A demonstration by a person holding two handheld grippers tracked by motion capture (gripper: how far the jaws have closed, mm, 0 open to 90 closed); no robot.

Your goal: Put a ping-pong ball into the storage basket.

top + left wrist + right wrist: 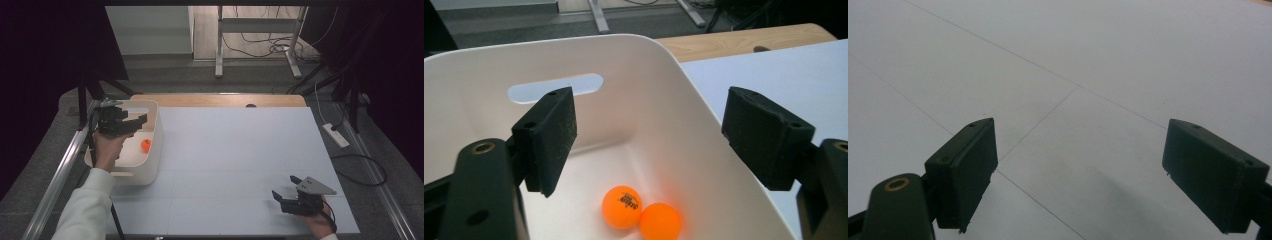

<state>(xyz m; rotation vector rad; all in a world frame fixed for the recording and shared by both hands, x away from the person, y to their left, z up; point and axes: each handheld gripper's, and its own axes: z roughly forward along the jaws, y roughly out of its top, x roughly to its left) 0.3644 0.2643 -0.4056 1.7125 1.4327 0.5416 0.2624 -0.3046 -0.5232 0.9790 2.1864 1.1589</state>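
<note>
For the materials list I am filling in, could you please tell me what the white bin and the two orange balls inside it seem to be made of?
White bin: probably moulded plastic; smooth, slightly glossy walls, rounded corners and a cut-out handle slot. Orange balls: apparently thin, matte plastic like table tennis balls; one carries small printed lettering.

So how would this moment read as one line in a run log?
left gripper: open above white bin | two orange balls in bin, touching | right gripper: open, empty, over table
</note>
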